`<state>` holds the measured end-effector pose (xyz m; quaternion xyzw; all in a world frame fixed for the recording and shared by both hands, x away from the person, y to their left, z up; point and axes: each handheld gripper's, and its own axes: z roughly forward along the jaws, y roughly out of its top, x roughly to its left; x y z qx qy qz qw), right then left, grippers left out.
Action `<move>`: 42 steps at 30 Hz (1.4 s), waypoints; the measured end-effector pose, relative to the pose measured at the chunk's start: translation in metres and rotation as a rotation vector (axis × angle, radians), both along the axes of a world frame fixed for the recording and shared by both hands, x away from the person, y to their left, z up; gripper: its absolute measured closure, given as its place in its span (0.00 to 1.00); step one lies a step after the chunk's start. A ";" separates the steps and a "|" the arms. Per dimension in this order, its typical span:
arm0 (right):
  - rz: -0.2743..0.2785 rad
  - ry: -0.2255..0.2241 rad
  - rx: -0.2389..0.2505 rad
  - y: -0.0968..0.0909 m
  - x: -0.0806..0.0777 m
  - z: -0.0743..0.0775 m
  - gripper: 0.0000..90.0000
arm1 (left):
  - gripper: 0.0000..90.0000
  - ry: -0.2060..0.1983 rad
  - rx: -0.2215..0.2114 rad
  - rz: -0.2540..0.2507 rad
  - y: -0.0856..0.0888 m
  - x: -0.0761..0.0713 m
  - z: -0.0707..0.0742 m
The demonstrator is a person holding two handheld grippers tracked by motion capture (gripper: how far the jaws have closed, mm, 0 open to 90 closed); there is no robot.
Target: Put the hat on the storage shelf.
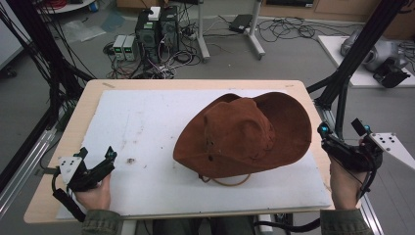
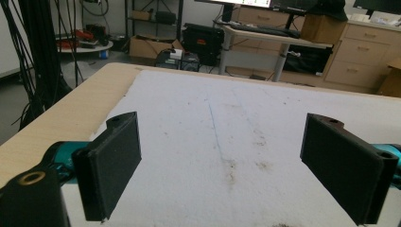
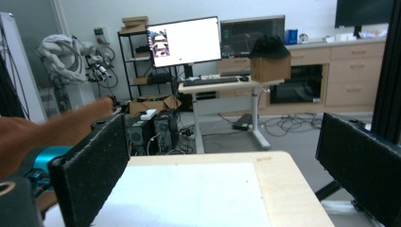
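Tools both spread wide, gripping nothing: left tool (image 1: 96,157) over the mat (image 1: 147,127), right tool (image 1: 337,134) beside the hat (image 1: 244,134).

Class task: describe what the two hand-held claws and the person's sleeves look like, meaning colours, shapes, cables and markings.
The left claw and the right claw have black bodies with teal joints. Each carries a pale grey three-cornered plate with small dark dots, and a black cable trails from each. Up close, the jaws are flat, rectangular black pads with a rough, foam-like face. The sleeves are olive green.
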<state>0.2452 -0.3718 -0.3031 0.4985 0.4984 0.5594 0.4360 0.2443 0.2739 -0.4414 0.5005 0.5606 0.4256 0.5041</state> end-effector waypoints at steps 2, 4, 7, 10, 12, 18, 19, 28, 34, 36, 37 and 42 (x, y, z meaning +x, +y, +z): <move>-0.012 0.010 0.005 -0.002 0.001 -0.005 0.03 | 0.15 -0.002 0.000 -0.001 -0.001 0.000 0.000; -0.024 0.018 0.001 -0.003 0.002 -0.013 0.03 | 0.15 -0.002 0.003 -0.002 -0.001 0.001 0.000; -0.038 0.033 -0.021 0.001 0.002 -0.030 0.03 | 0.15 -0.001 0.003 -0.003 -0.002 0.001 0.000; -0.034 0.042 -0.033 0.006 0.004 -0.047 0.03 | 0.15 -0.001 0.007 -0.004 -0.003 0.002 0.000; -0.031 0.048 -0.047 0.009 0.005 -0.058 0.03 | 0.15 -0.003 0.010 -0.003 -0.003 0.001 0.000; -0.046 0.039 -0.053 0.015 0.007 -0.082 0.03 | 0.15 -0.008 0.011 0.012 -0.002 0.001 -0.002; -0.054 0.032 -0.058 0.016 0.007 -0.086 0.03 | 0.15 -0.009 0.011 0.014 -0.002 0.001 -0.002; -0.064 0.082 -0.075 0.023 0.009 -0.121 0.03 | 0.15 -0.006 0.011 0.023 0.000 0.001 -0.003; -0.054 0.092 -0.084 0.029 0.012 -0.126 0.03 | 0.15 -0.003 0.011 0.024 0.001 0.001 -0.004; -0.053 0.102 -0.083 0.028 0.013 -0.127 0.03 | 0.15 -0.005 0.009 0.024 0.002 0.001 -0.004; -0.055 0.104 -0.079 0.027 0.013 -0.128 0.03 | 0.15 -0.004 0.010 0.025 0.002 0.000 -0.004; -0.061 0.104 -0.059 0.025 0.014 -0.127 0.03 | 0.15 -0.004 0.010 0.030 0.004 -0.001 -0.004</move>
